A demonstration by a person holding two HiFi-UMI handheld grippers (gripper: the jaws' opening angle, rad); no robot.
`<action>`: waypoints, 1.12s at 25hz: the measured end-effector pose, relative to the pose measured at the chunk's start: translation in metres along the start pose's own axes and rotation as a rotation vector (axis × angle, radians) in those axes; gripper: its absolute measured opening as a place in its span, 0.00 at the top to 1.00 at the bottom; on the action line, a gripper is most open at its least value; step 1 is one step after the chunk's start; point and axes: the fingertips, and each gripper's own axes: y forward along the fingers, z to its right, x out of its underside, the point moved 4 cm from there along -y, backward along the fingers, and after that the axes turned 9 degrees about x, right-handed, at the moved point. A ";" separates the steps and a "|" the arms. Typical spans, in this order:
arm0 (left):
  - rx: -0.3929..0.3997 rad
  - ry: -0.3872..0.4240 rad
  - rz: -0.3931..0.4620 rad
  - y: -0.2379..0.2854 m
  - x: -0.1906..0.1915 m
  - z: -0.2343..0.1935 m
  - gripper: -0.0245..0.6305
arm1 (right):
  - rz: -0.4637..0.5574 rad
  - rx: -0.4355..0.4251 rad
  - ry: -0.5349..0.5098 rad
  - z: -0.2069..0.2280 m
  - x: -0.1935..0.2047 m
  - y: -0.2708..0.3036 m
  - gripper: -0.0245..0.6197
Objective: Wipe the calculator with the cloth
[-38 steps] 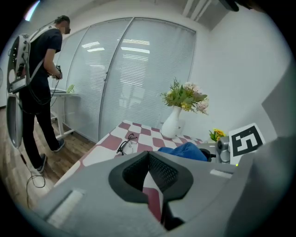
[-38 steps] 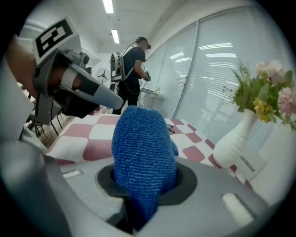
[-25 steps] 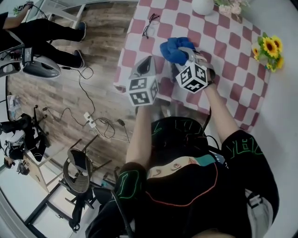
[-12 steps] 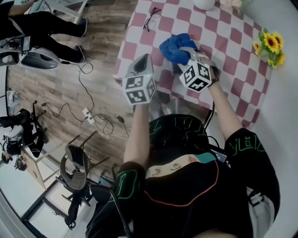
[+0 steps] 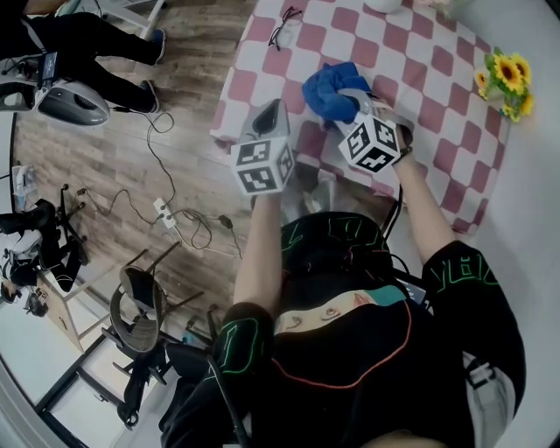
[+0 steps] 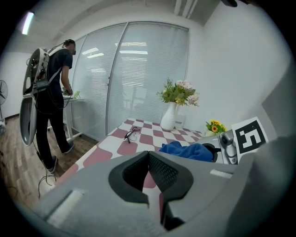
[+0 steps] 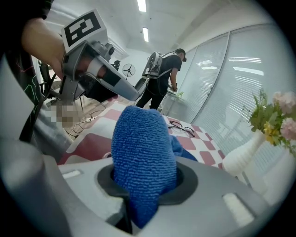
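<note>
One blue cloth (image 7: 143,157), nubby terry, bunched at centre frame: my right gripper (image 7: 141,194) clamps it. Left gripper (image 6: 150,180): ribbed pads together, nothing between. One red-and-white checked table (image 5: 420,70); one pair of glasses (image 5: 282,26) at its top edge.

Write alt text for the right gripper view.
The right gripper is clamped on a blue cloth above a red-and-white checked table. The left gripper hangs at upper left; eyeglasses lie beyond, a white vase at right.
</note>
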 end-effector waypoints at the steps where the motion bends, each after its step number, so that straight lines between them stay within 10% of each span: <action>1: 0.000 0.000 -0.002 -0.002 0.001 0.001 0.95 | 0.001 -0.004 0.005 -0.002 0.000 -0.002 0.78; 18: 0.057 0.014 -0.025 0.000 0.016 0.029 0.95 | 0.041 -0.036 0.052 -0.037 0.008 -0.038 0.78; 28: 0.050 0.012 0.031 -0.002 -0.002 0.028 0.95 | 0.008 -0.223 0.069 -0.052 0.009 -0.054 0.78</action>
